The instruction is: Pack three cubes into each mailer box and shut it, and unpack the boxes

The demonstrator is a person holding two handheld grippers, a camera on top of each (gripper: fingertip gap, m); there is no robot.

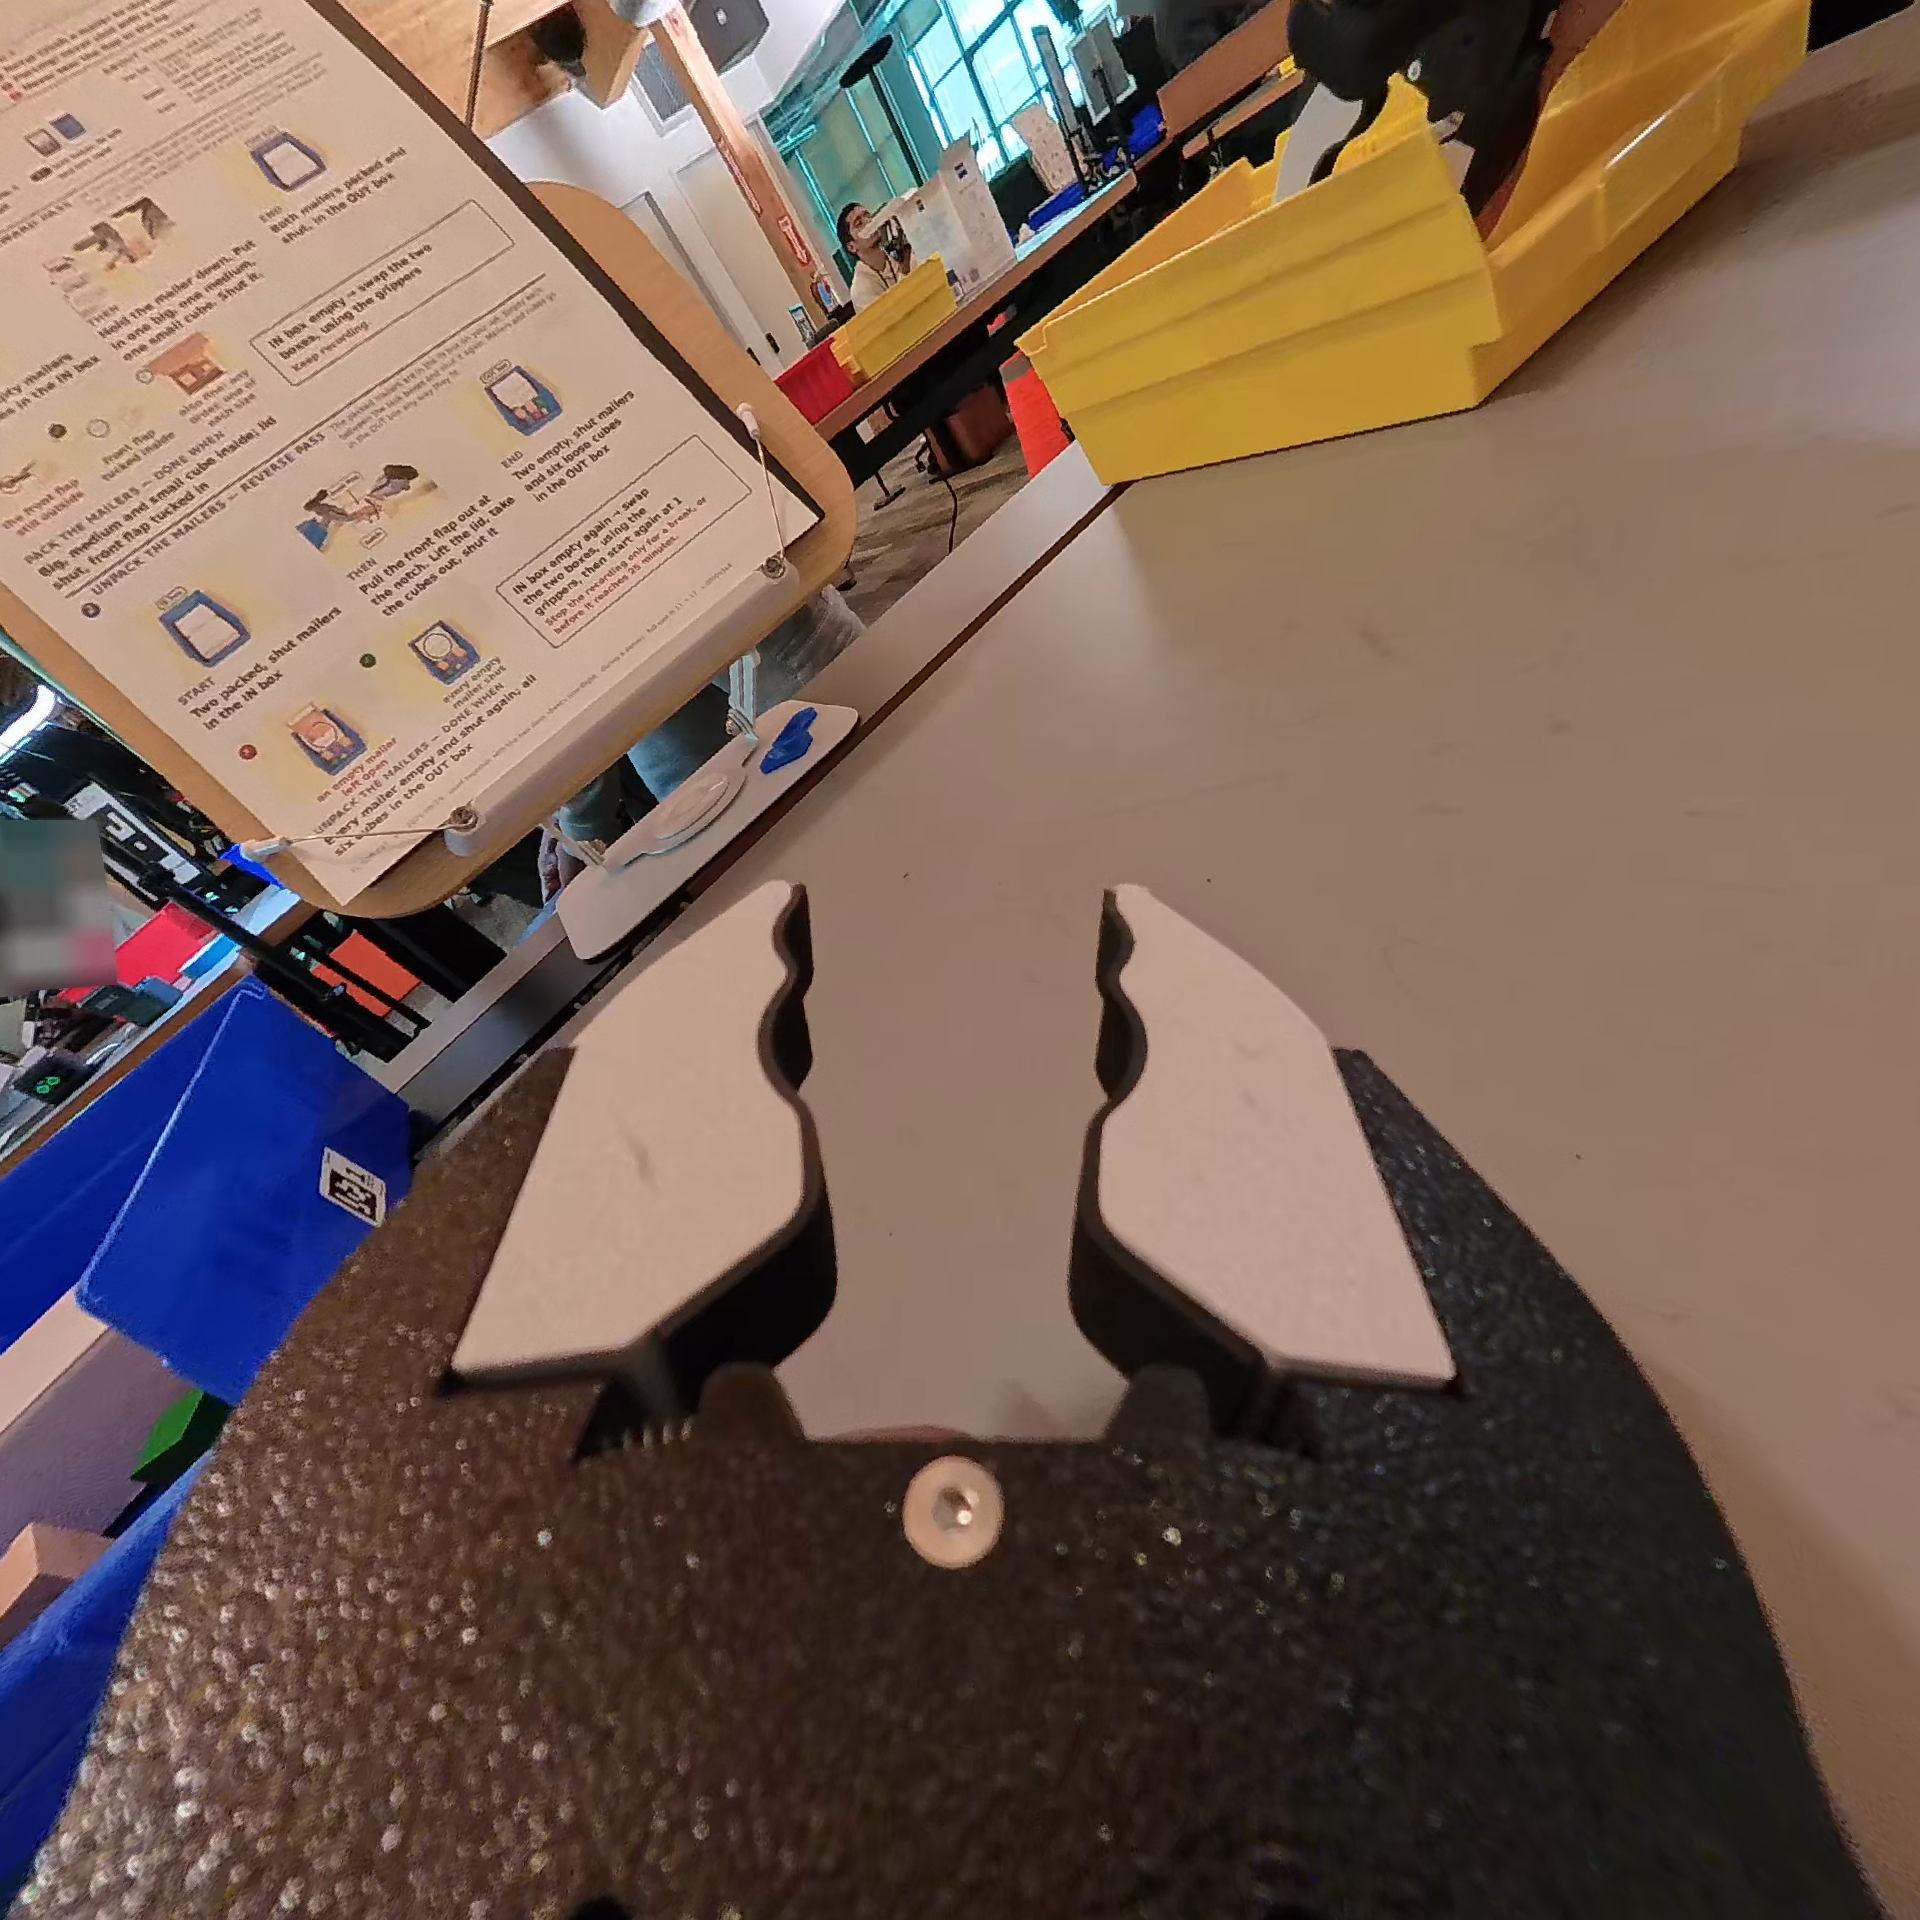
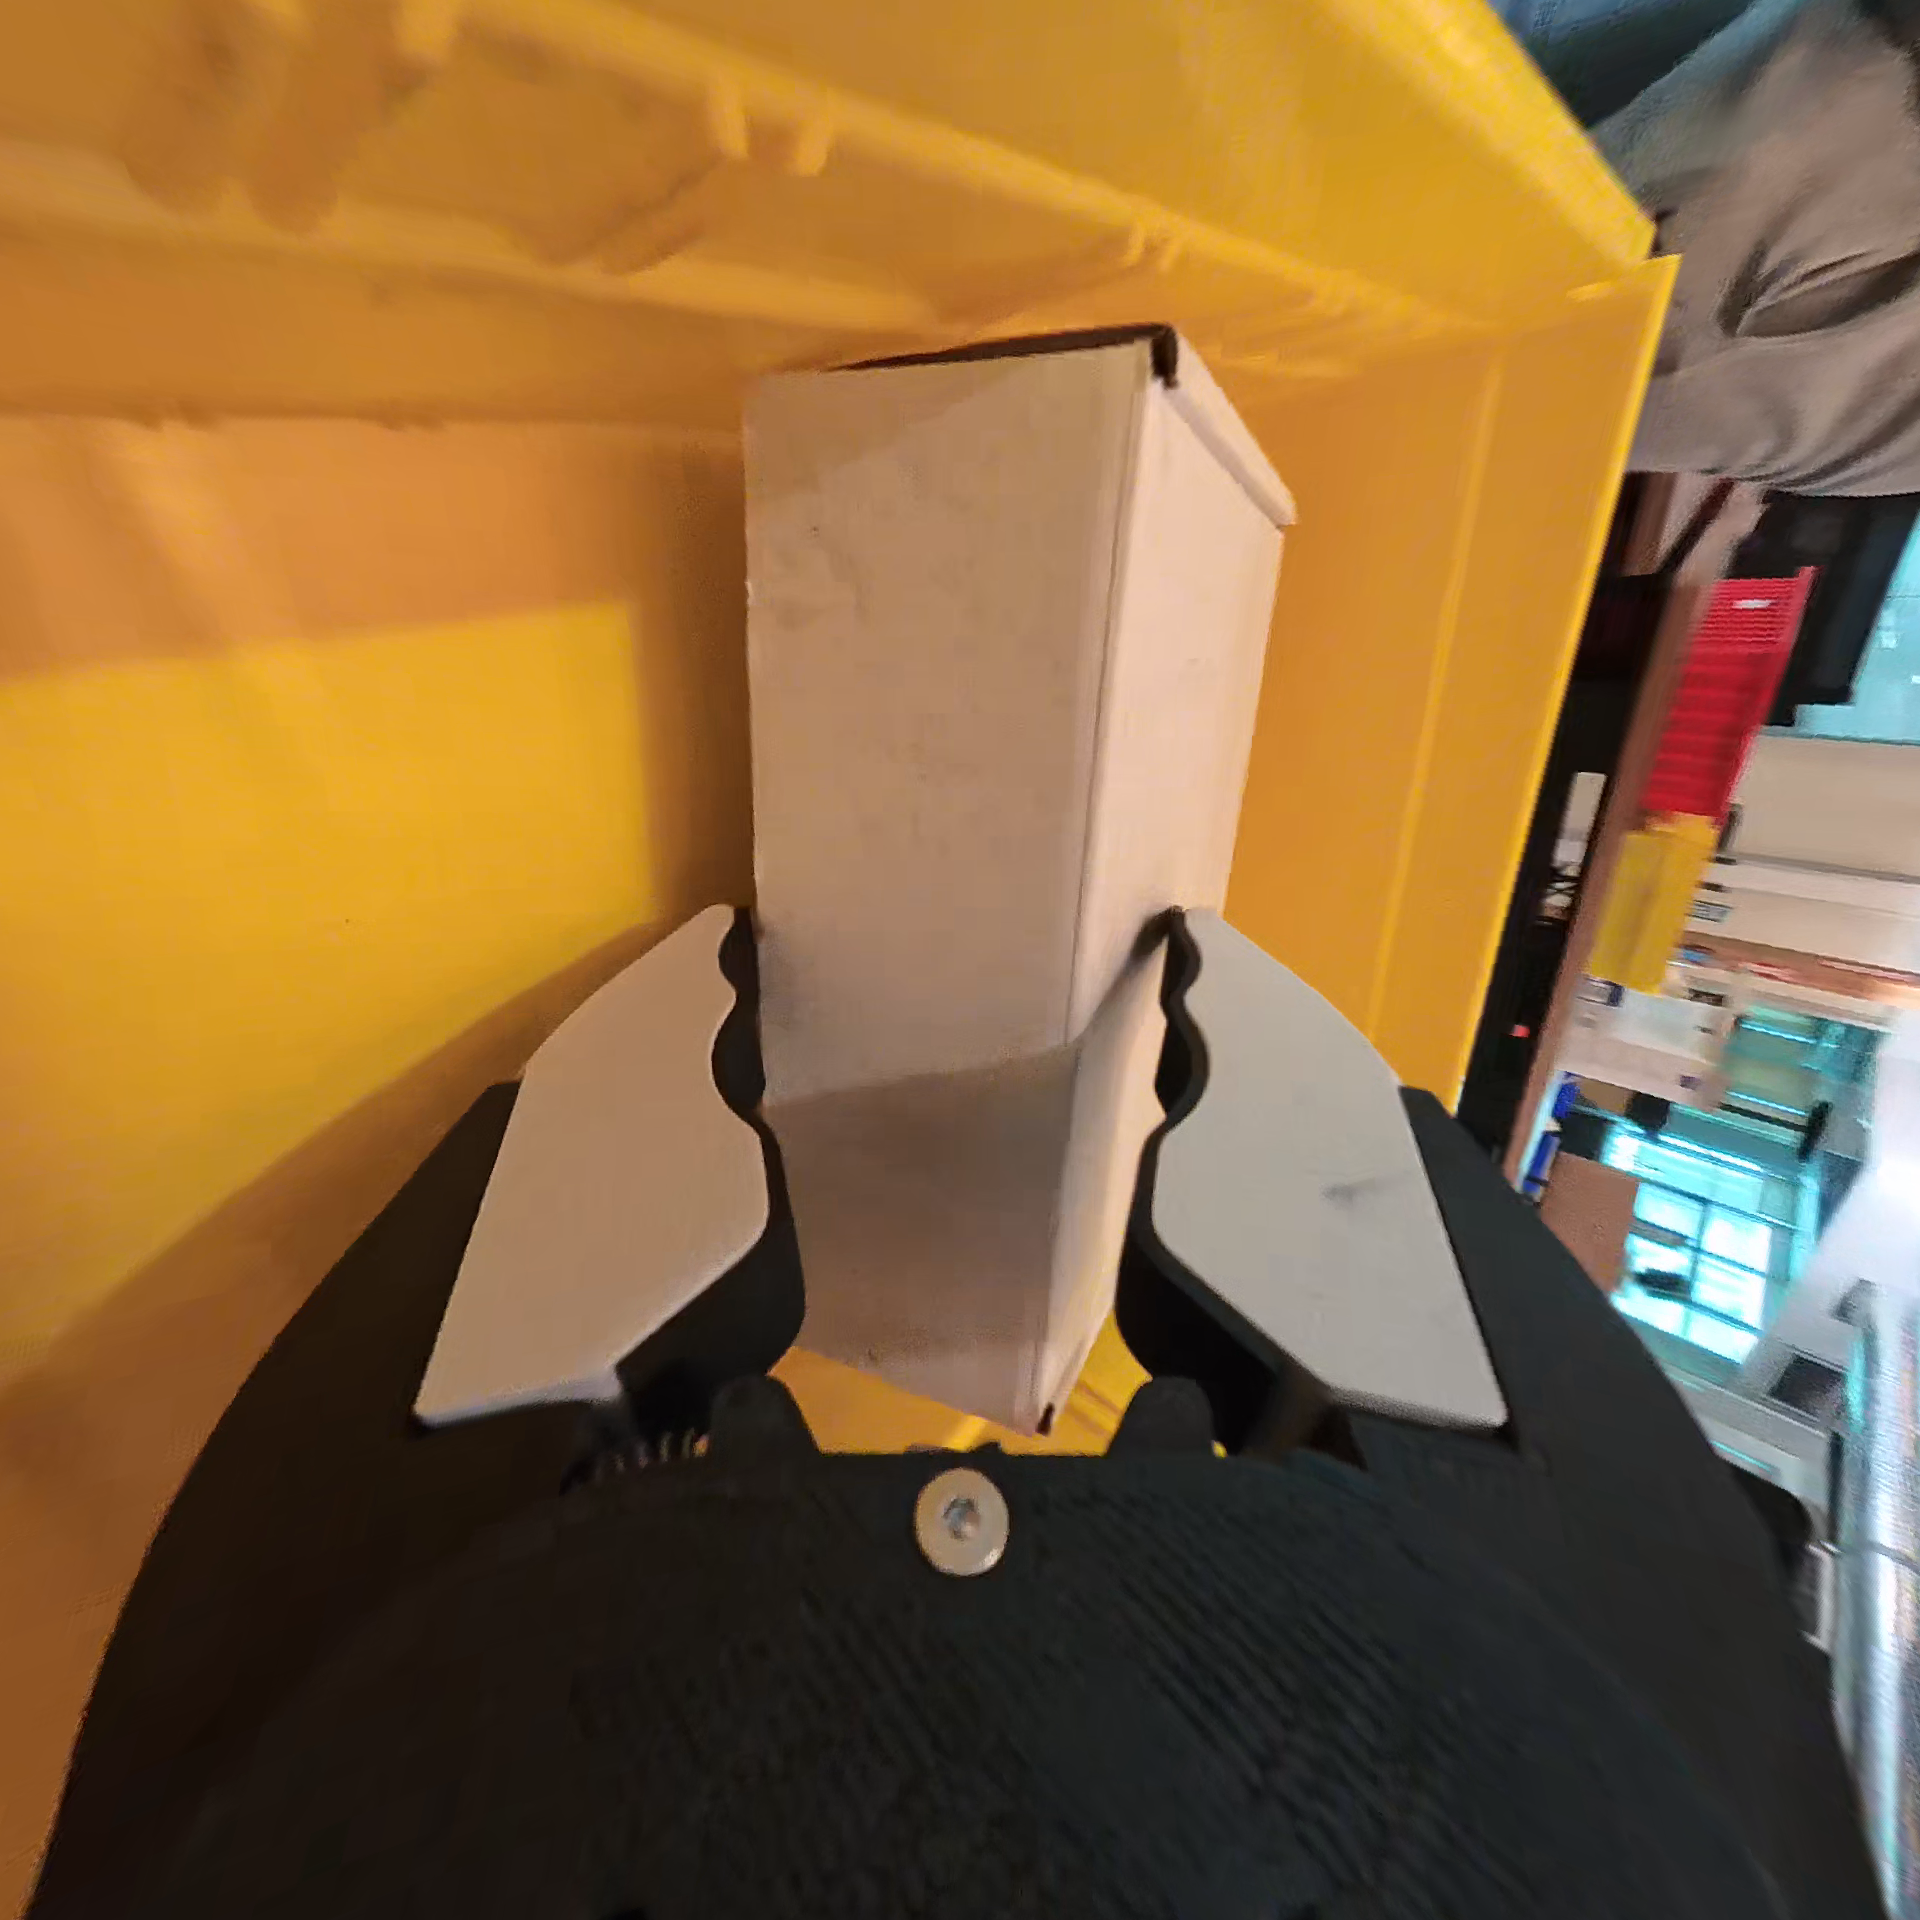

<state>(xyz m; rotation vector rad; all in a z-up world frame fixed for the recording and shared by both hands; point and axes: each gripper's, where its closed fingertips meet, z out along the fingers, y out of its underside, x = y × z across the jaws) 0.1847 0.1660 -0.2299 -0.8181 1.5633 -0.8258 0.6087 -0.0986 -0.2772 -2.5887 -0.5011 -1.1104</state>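
My right gripper [image 2: 954,925] is shut on a closed white mailer box [image 2: 935,675] and holds it on end inside a yellow bin [image 2: 312,883]. In the left wrist view that same gripper [image 1: 1392,94] and a white edge of the mailer [image 1: 1311,145] show far off at the top right, over the yellow bin [image 1: 1299,312]. My left gripper [image 1: 951,904] is open and empty, hovering low over the grey table [image 1: 1455,779]. A blue bin [image 1: 239,1195] stands at the left, with a green cube [image 1: 177,1439] and a tan block [image 1: 42,1569] partly showing beside it.
An instruction sheet on a wooden board stand [image 1: 343,436] stands at the table's far left edge, on a white base [image 1: 665,862]. More tables, bins and a seated person [image 1: 878,249] are far behind. A person's grey sleeve [image 2: 1787,260] is beyond the yellow bin. The tips of one gripper are about 50 centimeters away from the tips of the other. My left gripper's tips are some 35 centimeters from the green cube [image 1: 177,1439]. The tan block [image 1: 42,1569] is about 35 centimeters from my left fingertips.
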